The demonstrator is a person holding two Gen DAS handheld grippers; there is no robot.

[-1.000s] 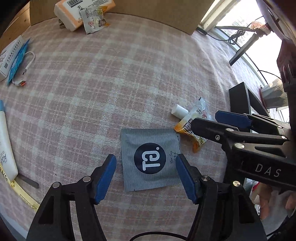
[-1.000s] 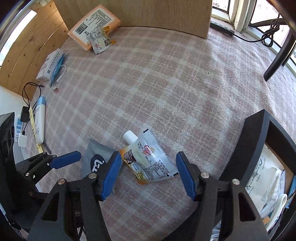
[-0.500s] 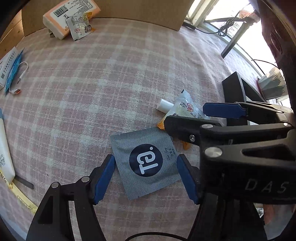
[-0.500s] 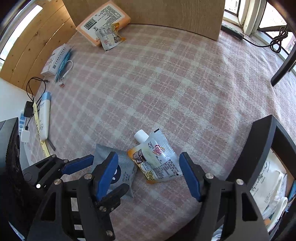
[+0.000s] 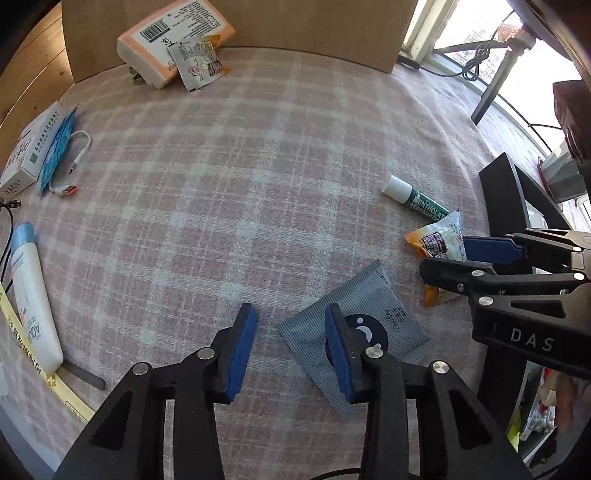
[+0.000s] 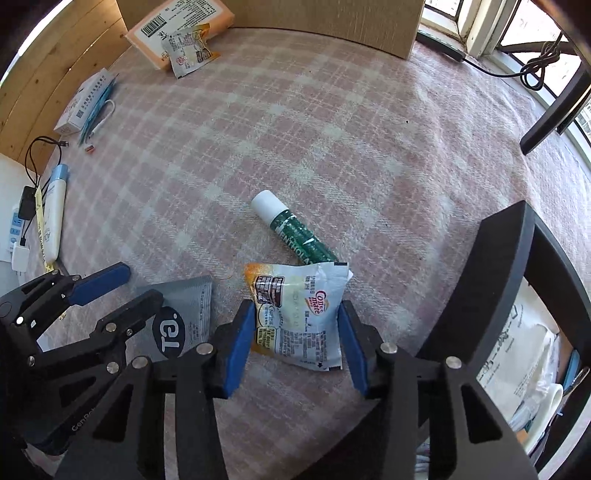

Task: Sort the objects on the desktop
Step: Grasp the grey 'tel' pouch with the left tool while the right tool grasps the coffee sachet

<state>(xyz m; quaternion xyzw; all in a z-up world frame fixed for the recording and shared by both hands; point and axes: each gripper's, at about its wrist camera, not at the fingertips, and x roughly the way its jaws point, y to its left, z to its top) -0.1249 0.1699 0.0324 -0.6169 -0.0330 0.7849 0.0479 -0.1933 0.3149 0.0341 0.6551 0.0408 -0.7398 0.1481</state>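
Note:
A white and orange Coffee-mate sachet [image 6: 295, 314] sits between the blue pads of my right gripper [image 6: 297, 343], which is shut on it; it also shows in the left wrist view [image 5: 439, 240]. A green Mentholatum stick [image 6: 291, 229] with a white cap lies uncovered just beyond it. A grey striped sachet with a dark round logo [image 5: 373, 325] lies flat on the cloth. My left gripper [image 5: 290, 347] is open and empty, its right finger over the grey sachet's left edge.
A black organizer box [image 6: 517, 295] holding papers stands at the right. An orange package [image 5: 173, 33] with a small sachet lies at the back, a white box and cable [image 5: 44, 155] at far left, a white tube [image 5: 33, 299] near the left edge.
My right gripper closed on the Coffee-mate sachet and lifted it, uncovering the green stick. My left gripper shifted left and narrowed, so the grey sachet now sits under its right finger.

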